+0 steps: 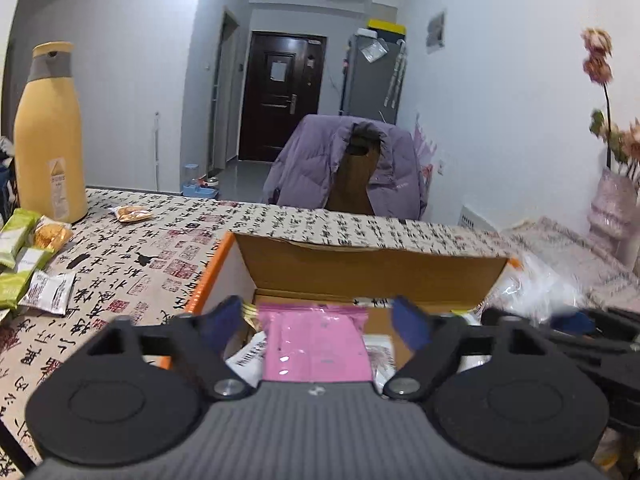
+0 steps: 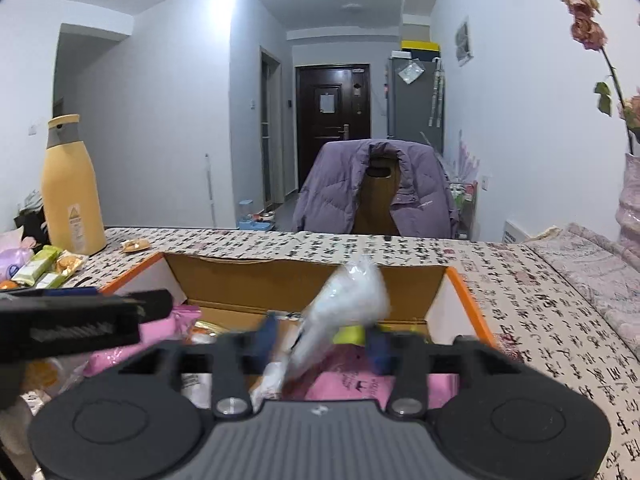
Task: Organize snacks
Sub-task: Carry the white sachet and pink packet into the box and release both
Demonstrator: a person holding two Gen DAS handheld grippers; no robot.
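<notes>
A long table under a cloth printed with black calligraphy fills the lower half of both views, with a pale room and dark door behind. At lower centre sits an open cardboard box with orange edges, its back flap upright, already holding several packets.

In the left wrist view, the left gripper hangs over the box, tongs wide apart and pressing on nothing; a pink snack packet lies flat in the box between and below them. In the right wrist view, the right gripper also stands apart, and a blurred white packet sits between its pads, seemingly dropping free; whether either pad touches it I cannot tell.

To do this step well, I judge each hand should let its packet fall flat inside, then lift straight up clear of the box walls.

The two grippers are just beside each other, so room is tight. Open cloth lies at the right of the frame. More snacks wait at the left edge, near a tall yellow bottle
</notes>
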